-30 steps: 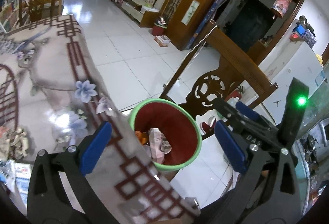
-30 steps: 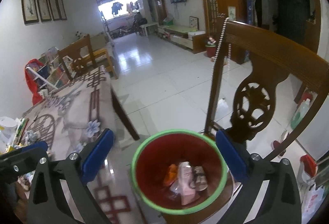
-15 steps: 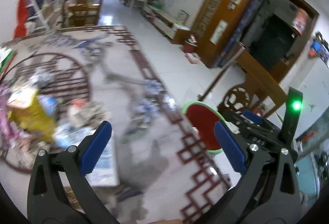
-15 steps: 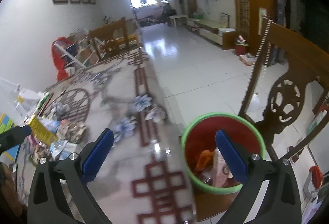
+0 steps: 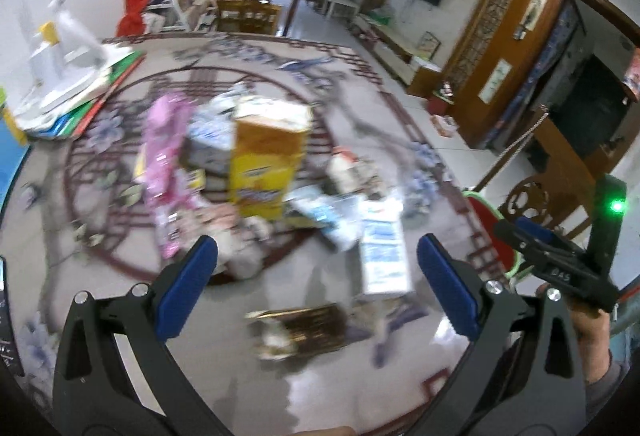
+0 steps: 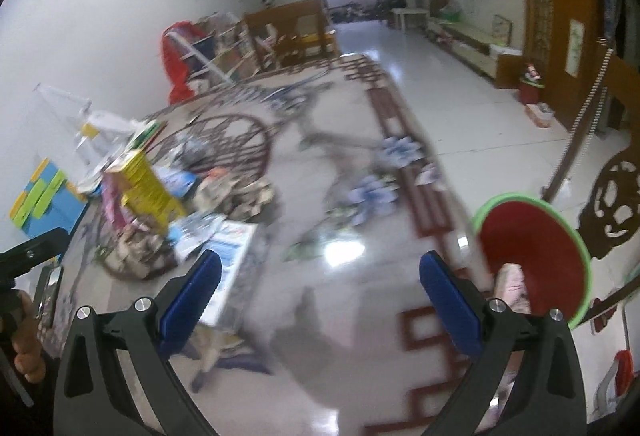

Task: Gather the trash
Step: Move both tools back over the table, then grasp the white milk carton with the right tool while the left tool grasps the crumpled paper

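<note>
Trash lies heaped at the centre of the left wrist frame on the patterned table (image 5: 328, 376): a yellow box (image 5: 266, 155) standing upright, a pink wrapper (image 5: 162, 163) to its left, a white-and-blue carton (image 5: 382, 256) to its lower right, and a dark foil packet (image 5: 304, 324) nearest the left gripper (image 5: 316, 288), whose jaws stand wide apart and empty. In the right wrist frame the right gripper (image 6: 320, 292) is likewise spread and empty, with the green-rimmed red bin (image 6: 532, 256) at the right edge, past the table's edge.

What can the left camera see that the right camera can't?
Only the left view shows the brown wrapper lying near the table's front edge. Only the right view shows pink trash inside the red bin. Both show the yellow box standing in the trash pile, and both tools, left and right, open and empty.
</note>
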`<move>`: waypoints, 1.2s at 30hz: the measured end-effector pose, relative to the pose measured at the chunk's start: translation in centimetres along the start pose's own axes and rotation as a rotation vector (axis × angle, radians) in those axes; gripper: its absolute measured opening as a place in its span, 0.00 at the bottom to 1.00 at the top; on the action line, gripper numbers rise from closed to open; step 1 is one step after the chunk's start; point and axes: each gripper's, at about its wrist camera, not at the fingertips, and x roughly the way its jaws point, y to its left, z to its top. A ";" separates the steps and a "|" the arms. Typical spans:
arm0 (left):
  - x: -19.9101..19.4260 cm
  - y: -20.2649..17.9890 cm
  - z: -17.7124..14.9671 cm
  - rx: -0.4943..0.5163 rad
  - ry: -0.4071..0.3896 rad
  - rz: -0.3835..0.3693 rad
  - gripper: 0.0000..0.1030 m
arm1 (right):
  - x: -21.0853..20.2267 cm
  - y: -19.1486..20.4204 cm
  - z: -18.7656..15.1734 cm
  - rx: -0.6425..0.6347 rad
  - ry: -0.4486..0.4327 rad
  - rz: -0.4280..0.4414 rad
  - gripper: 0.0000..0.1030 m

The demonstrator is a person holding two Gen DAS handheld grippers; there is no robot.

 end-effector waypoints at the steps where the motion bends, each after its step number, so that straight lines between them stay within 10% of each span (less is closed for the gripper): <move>1: 0.0 0.7 -0.3 -0.005 0.006 0.010 0.95 | 0.3 0.6 -0.2 -0.008 0.006 0.007 0.93; 16: 2.3 4.6 -1.8 -0.044 0.077 0.107 0.95 | 4.9 9.1 -2.2 -0.138 0.113 0.113 0.93; 36: 7.9 6.8 -2.1 -0.241 0.198 0.155 0.82 | 9.8 9.0 -2.1 -0.116 0.184 0.121 0.93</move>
